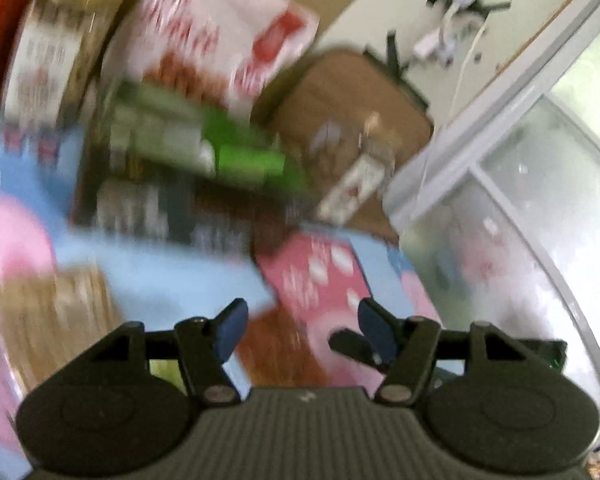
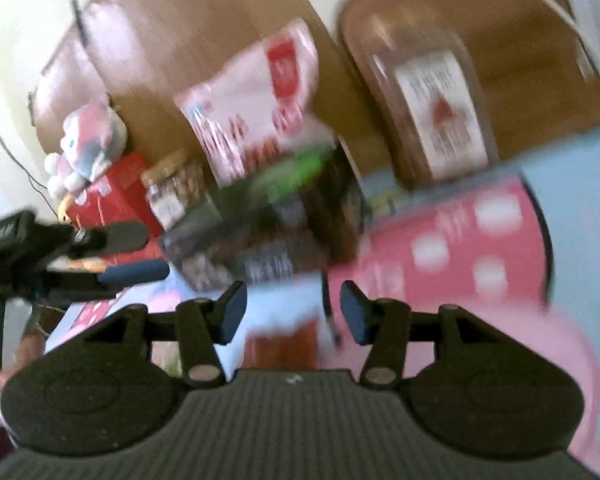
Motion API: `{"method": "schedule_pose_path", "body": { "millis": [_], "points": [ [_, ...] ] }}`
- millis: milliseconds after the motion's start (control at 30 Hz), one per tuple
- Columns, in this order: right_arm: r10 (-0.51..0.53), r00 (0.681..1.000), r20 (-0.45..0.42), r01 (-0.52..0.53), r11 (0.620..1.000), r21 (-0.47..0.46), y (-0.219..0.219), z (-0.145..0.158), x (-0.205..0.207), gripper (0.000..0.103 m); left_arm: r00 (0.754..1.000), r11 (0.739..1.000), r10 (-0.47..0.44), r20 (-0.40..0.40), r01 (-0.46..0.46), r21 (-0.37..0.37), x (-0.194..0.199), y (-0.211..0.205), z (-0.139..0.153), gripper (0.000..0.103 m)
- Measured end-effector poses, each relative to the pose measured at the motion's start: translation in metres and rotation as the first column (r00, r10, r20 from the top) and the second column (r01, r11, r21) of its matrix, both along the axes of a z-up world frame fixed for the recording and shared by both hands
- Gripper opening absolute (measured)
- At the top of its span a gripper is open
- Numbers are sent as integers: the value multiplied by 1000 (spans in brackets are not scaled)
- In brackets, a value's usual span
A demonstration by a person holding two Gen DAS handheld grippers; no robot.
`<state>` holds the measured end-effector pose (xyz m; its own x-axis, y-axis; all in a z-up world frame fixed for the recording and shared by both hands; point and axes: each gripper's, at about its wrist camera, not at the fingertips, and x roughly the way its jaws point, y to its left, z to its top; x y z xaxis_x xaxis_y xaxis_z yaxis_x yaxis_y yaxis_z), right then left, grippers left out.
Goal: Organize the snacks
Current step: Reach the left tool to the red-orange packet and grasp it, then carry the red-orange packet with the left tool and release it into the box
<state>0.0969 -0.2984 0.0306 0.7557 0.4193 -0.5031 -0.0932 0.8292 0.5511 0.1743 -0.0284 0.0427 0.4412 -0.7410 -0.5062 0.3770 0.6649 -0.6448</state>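
Note:
Both views are motion-blurred. A pink box with white spots (image 1: 320, 276) (image 2: 460, 248) lies on the light blue table cover (image 1: 160, 264). Behind it stand a dark box with a green band (image 1: 204, 160) (image 2: 284, 208), a white and red snack bag (image 1: 220, 36) (image 2: 256, 112), and a clear jar with a white label (image 1: 48, 56) (image 2: 432, 100). My left gripper (image 1: 302, 326) is open and empty just before the pink box. My right gripper (image 2: 292, 314) is open and empty near the pink box's left edge. The left gripper's fingers (image 2: 132, 252) show at the left of the right wrist view.
A brown cardboard wall (image 2: 204, 20) stands behind the snacks. A plush toy (image 2: 88, 140) sits on a red box (image 2: 120, 196) beside a small nut jar (image 2: 172, 188). A window frame (image 1: 500, 120) lies to the right. A brown packet (image 1: 52, 316) lies at the near left.

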Motion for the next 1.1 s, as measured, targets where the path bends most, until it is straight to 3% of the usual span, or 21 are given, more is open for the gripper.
{"method": "schedule_pose_path", "body": {
  "millis": [133, 367, 533, 667, 767, 933, 1000, 1067, 1100],
  "points": [
    [-18, 996, -85, 26, 995, 91, -6, -16, -11, 41, 985, 1000, -2, -170, -4, -30, -2, -6, -34, 62],
    [28, 985, -172, 14, 971, 241, 9, -30, 0, 5, 987, 998, 41, -158, -47, -37, -4, -9, -37, 62],
    [40, 983, -177, 27, 932, 362, 6, -30, -11, 2, 973, 991, 50, -224, -77, -113, -5, 5, -40, 66],
    [45, 985, -169, 39, 885, 463, -8, -24, -26, 2, 976, 989, 42, -212, -71, -131, -10, 10, -35, 74],
    [57, 984, -168, 45, 837, 545, -17, -24, -33, 2, 980, 983, 33, -197, -67, -169, -15, 12, -32, 87],
    [96, 986, -136, 19, 747, 665, -17, -18, -34, 2, 977, 970, 13, -211, -64, -235, -20, 18, -30, 87],
    [111, 988, -106, -6, 720, 694, -15, -12, -32, 2, 980, 961, 18, -200, -72, -267, -23, 22, -26, 83],
    [133, 987, -89, -31, 701, 712, -12, -8, -31, 2, 985, 955, 16, -172, -66, -289, -25, 24, -20, 59],
    [143, 986, -87, -39, 702, 712, -9, -7, -30, 3, 986, 958, 31, -166, -77, -277, -26, 25, -16, 55]
  ]
}}
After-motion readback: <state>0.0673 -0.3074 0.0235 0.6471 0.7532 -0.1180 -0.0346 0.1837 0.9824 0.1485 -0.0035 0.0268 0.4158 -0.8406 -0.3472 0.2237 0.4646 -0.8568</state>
